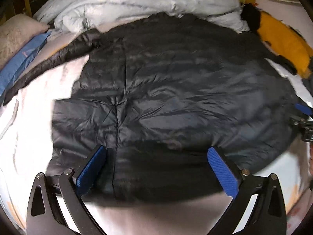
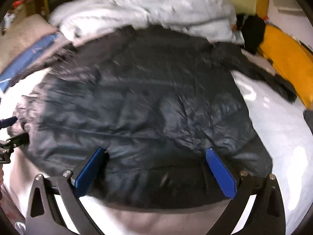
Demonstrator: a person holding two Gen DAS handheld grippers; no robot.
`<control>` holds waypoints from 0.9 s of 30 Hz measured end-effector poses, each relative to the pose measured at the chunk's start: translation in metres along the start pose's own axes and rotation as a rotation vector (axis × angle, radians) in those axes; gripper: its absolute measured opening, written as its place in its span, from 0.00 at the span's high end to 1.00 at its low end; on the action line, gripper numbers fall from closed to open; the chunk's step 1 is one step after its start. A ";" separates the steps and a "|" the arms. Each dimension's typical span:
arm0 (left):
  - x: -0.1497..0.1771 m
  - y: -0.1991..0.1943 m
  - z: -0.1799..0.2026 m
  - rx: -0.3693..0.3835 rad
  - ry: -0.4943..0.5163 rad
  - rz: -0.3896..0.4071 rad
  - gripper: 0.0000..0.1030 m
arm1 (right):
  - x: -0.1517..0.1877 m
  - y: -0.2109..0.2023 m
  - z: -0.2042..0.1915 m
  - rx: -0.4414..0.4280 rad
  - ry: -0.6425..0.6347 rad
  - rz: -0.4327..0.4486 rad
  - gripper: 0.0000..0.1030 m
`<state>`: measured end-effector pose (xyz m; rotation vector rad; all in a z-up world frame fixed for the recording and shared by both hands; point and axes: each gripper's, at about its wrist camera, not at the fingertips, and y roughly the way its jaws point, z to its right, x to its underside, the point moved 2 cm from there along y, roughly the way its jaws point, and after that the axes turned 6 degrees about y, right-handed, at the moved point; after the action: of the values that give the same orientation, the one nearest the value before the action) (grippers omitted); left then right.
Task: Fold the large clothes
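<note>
A black quilted puffer jacket [image 1: 166, 98] lies spread flat on the pale bed sheet [image 1: 29, 137], one sleeve [image 1: 58, 56] stretching to the upper left. My left gripper [image 1: 156, 147] hangs open over the jacket's near hem, towards its left side, with blue pads [image 1: 92, 172] wide apart and nothing pinched. The right gripper [image 2: 155, 149] stands open too, over the near hem of the same jacket [image 2: 146, 98] towards its right side. Each view catches the other gripper at its edge: the right gripper [image 1: 303, 119] and the left gripper [image 2: 9, 133]. Both views are blurred.
A crumpled light grey duvet [image 1: 137, 2] is heaped behind the jacket. A yellow-orange garment [image 1: 281, 41] and a black furry item [image 1: 250, 17] lie at the back right. A beige pillow [image 1: 13, 35] and blue fabric [image 1: 21, 62] sit at the left.
</note>
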<state>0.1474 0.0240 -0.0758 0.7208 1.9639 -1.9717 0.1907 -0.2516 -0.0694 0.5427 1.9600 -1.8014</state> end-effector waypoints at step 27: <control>0.015 -0.078 0.031 -0.054 0.256 0.111 0.00 | 0.036 -0.050 -0.025 0.043 -0.257 0.012 0.00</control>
<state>0.0899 -0.0008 -0.0181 1.0906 2.0575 -1.8309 0.1317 -0.2306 -0.0461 0.3164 1.7452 -1.8104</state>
